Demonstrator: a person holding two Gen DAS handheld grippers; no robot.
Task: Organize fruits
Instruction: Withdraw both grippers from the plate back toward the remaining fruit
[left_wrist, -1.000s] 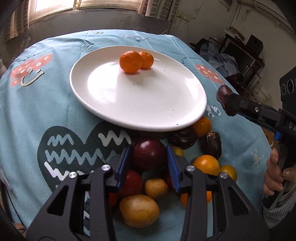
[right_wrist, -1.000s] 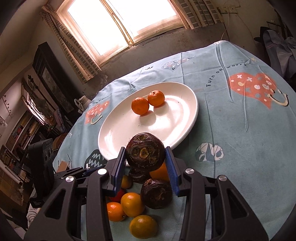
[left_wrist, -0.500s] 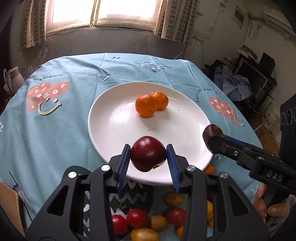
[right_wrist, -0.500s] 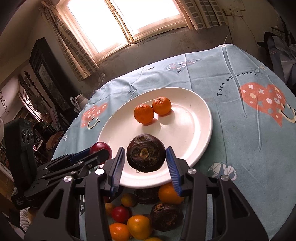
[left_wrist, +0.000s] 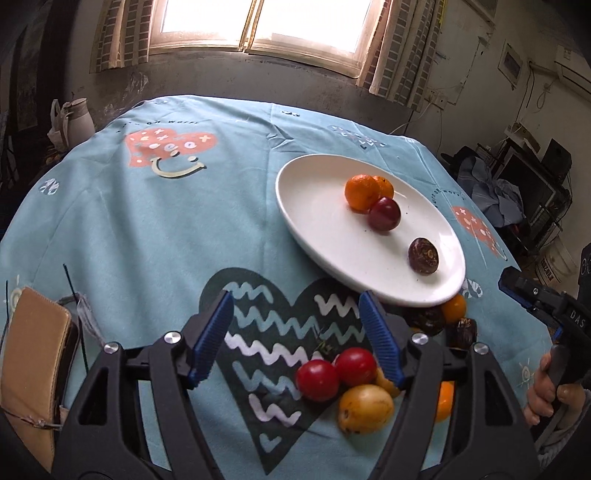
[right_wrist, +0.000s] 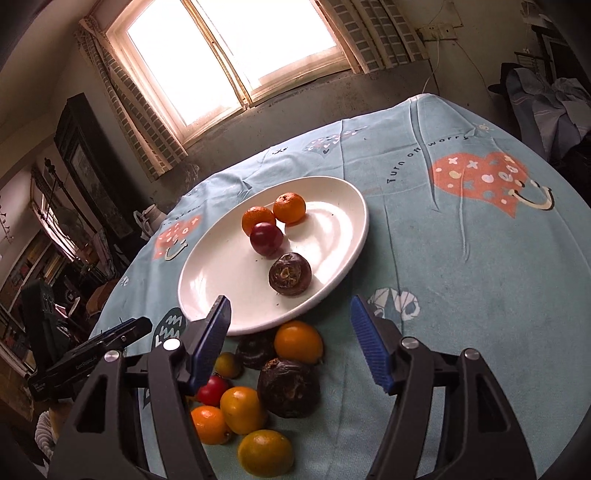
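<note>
Surface: a round table was covered by a pale blue tablecloth (left_wrist: 155, 236) printed with hearts.
Room: a bright window (right_wrist: 236, 55) was seen at 12 o'clock.
Plate: the white plate (right_wrist: 207, 280) held two oranges (right_wrist: 275, 214), a red plum (right_wrist: 266, 238) and a dark fruit (right_wrist: 290, 274).
Loose fruits (right_wrist: 258, 391): heaped at the plate's 6 o'clock.
Left gripper (left_wrist: 299, 336): jaws spread wide, nothing held.
Right gripper (right_wrist: 291, 341): likewise spread and empty.

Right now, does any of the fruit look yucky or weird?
Yes. The dark wrinkled fruit on the white plate looks shrivelled, with pale patches on top. Another dark one in the pile on the tablecloth looks the same.
</note>
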